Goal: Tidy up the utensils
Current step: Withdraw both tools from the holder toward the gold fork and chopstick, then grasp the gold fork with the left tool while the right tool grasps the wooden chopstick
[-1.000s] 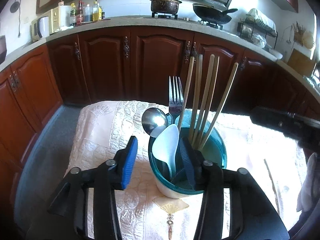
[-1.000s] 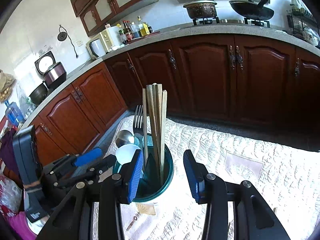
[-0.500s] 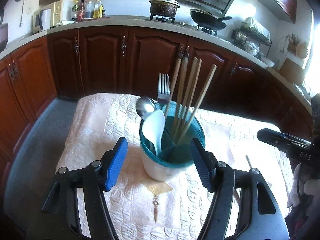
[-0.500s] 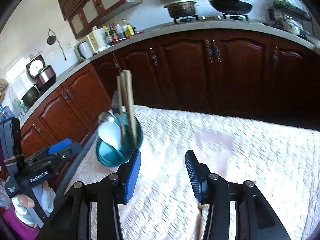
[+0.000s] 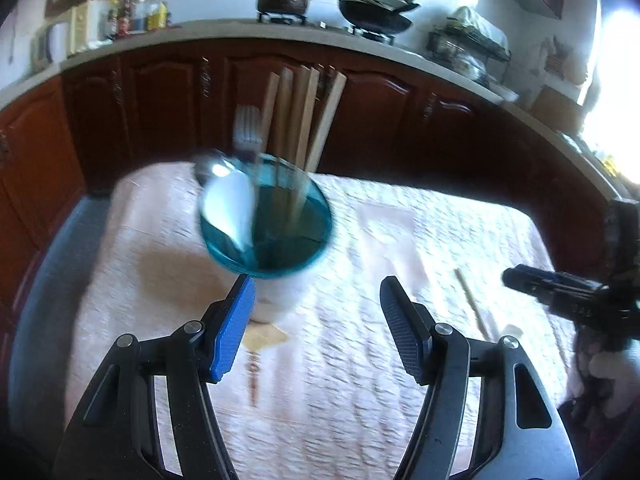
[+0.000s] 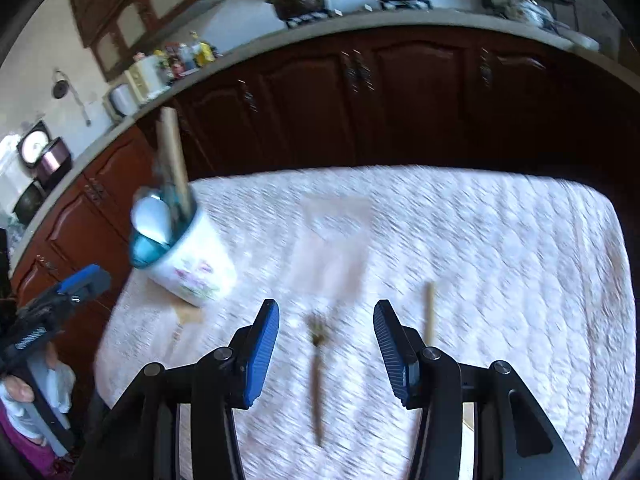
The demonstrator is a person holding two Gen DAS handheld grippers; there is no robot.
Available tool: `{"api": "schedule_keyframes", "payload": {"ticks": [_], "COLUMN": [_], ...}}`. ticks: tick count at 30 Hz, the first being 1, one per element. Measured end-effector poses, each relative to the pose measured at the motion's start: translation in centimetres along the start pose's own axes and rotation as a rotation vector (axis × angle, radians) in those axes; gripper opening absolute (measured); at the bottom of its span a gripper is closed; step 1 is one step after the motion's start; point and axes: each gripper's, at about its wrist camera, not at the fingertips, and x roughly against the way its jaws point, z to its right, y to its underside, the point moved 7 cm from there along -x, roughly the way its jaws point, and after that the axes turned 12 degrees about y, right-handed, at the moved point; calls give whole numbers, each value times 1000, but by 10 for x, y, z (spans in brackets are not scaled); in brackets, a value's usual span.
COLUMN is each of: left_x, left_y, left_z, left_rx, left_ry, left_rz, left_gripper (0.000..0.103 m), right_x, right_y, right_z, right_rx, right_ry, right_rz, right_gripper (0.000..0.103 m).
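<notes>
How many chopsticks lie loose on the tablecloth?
1 clear: a chopstick just right of the right hand-held gripper. A blurred thin item between its fingers may be another.

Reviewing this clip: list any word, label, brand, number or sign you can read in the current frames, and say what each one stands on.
None can be read for certain.
White lettering on the right tongs body, seen from the left wrist camera: too blurred to read.
White lettering on the left tongs body, seen from the right wrist camera: too blurred to read.
Floral print on the utensil cup: a picture, no words.
Bottles on the counter: labels too small and blurred.
</notes>
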Motion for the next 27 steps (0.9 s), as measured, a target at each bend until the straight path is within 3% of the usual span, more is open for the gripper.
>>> {"api": "schedule_keyframes", "payload": {"ticks": [8, 13, 17, 20, 22, 27], "left_x": [-61, -101, -136, -158, -170, -196], "left_y": [34, 45, 52, 55, 57, 57], "left_z": [36, 50, 57, 61, 62, 64], "left_rx": [19, 33, 31, 11, -5, -20], "left_ry": [151, 205, 221, 232, 238, 243], "left_rz": [-175, -266, -332, -358, -376, -392], "left_gripper": [65, 65, 64, 57, 51, 50], "right_x": [-31, -53, -68, -79, -87, -108], "right_y": [30, 33, 30, 26, 24, 16], "right_z": [51, 59, 54, 53, 55, 58], "right_rx": [-64, -68, -51, -41, -40, -31], "right_ry": [46, 32, 10, -2, 0, 3], "right_rz": [-90, -126, -138, -145, -153, -173], "right_gripper": [47, 47, 47, 47, 44, 36]}}
